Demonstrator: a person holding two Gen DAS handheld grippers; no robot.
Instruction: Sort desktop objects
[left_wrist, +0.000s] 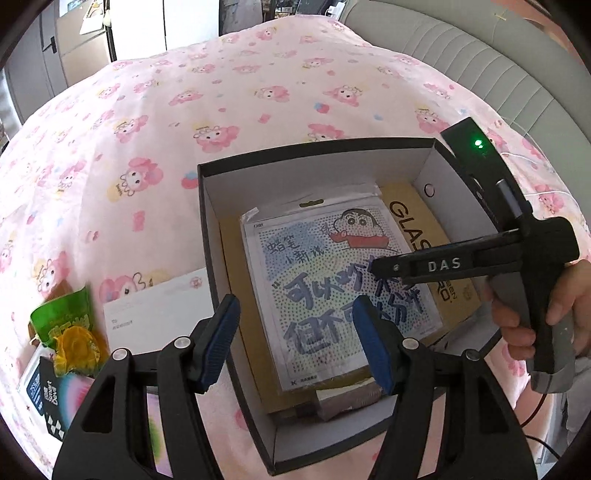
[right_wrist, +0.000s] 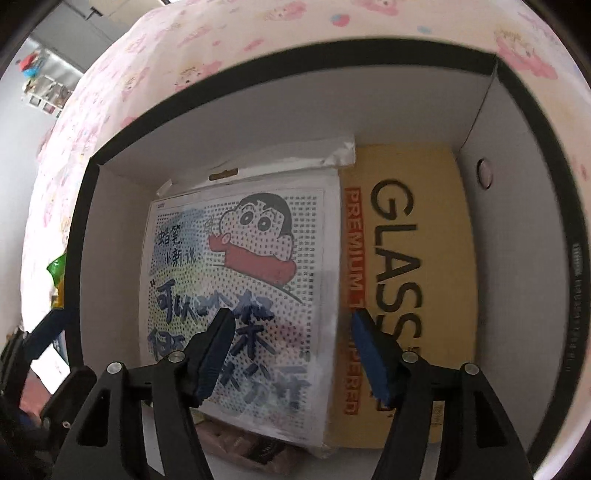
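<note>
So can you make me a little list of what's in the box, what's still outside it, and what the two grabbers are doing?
box: black outside, white inside, on the pink cartoon blanket
top item in box: cartoon sticker sheet
under it: yellow GLASS package
outside box: white card, green snack packet
left gripper: open, empty, above the box's near edge
right gripper: open, over the sticker sheet, nothing between its pads
</note>
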